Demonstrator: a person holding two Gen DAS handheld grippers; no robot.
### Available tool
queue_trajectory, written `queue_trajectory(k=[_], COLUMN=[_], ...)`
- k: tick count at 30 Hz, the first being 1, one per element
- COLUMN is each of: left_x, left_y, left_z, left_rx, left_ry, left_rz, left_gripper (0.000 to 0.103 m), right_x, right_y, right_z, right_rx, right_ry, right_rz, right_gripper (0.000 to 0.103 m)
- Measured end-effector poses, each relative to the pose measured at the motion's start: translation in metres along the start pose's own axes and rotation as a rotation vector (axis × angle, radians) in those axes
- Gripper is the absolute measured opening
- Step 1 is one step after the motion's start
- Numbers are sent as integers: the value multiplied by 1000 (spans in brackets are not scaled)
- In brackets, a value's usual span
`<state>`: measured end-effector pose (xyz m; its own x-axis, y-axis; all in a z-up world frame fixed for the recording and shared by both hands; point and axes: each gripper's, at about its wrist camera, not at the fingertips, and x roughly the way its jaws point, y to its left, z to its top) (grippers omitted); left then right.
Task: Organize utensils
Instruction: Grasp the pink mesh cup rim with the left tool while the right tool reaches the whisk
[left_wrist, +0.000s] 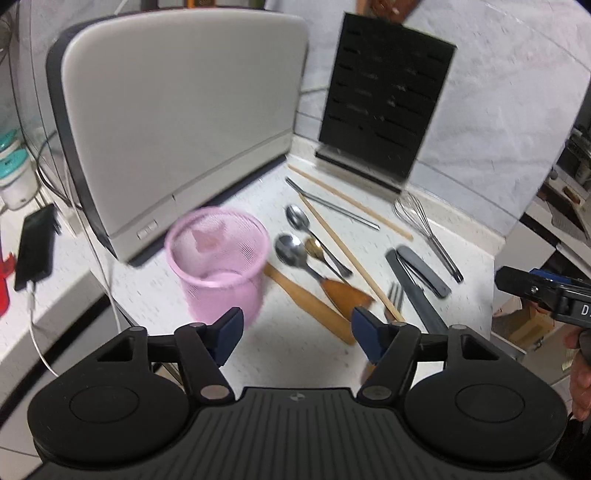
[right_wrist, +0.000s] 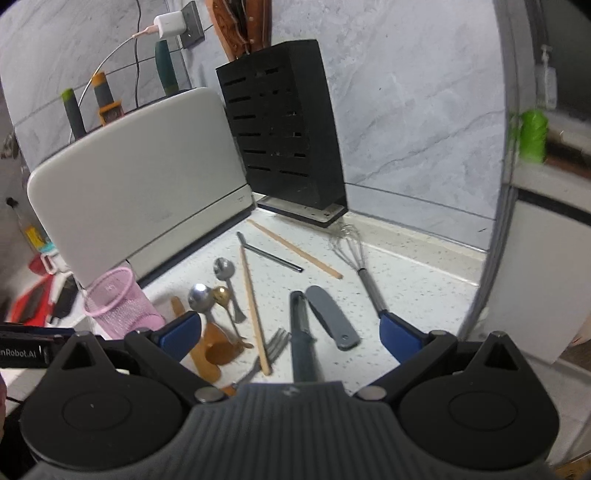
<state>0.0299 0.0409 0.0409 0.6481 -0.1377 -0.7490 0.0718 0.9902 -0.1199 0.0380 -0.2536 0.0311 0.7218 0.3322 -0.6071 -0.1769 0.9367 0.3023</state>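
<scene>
Countertop (right_wrist: 406, 273) fills mid-frame, utensils scattered across it beside a pink mesh cup (left_wrist: 218, 258) at centre-left. Left gripper (left_wrist: 297, 332) and right gripper (right_wrist: 291, 332) at lower frame both gape wide, holding nothing.

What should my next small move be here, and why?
Probably lower the right tongs onto the fork lying just ahead of them. Both tongs stand open and empty, the pink mesh cup is upright with nothing visibly standing in it, and all the utensils lie loose on the counter. The left tongs are nearer the cup.
</scene>
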Motion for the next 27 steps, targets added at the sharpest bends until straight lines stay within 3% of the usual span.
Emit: queue_trajectory(k=[6, 8, 13, 21, 27], left_x=[-3, 1, 19, 42, 54], left_y=[20, 27, 42, 66, 81], left_z=[21, 26, 39, 54, 51], left_rx=[-15, -35, -76, -91, -139], left_ry=[-24, -16, 21, 77, 111], left_rz=[46, 49, 67, 126, 100], left_gripper=[70, 69, 62, 37, 33], right_x=[7, 14, 46, 105, 134], right_y=[-1, -6, -17, -19, -33], right_z=[34, 49, 78, 80, 71], right_rx=[-73, -57, -36, -121, -147], right_ry=[-53, -54, -6, 40, 48], right_rz=[-9, -13, 12, -43, -112], right_gripper=[98, 81, 71, 51, 53])
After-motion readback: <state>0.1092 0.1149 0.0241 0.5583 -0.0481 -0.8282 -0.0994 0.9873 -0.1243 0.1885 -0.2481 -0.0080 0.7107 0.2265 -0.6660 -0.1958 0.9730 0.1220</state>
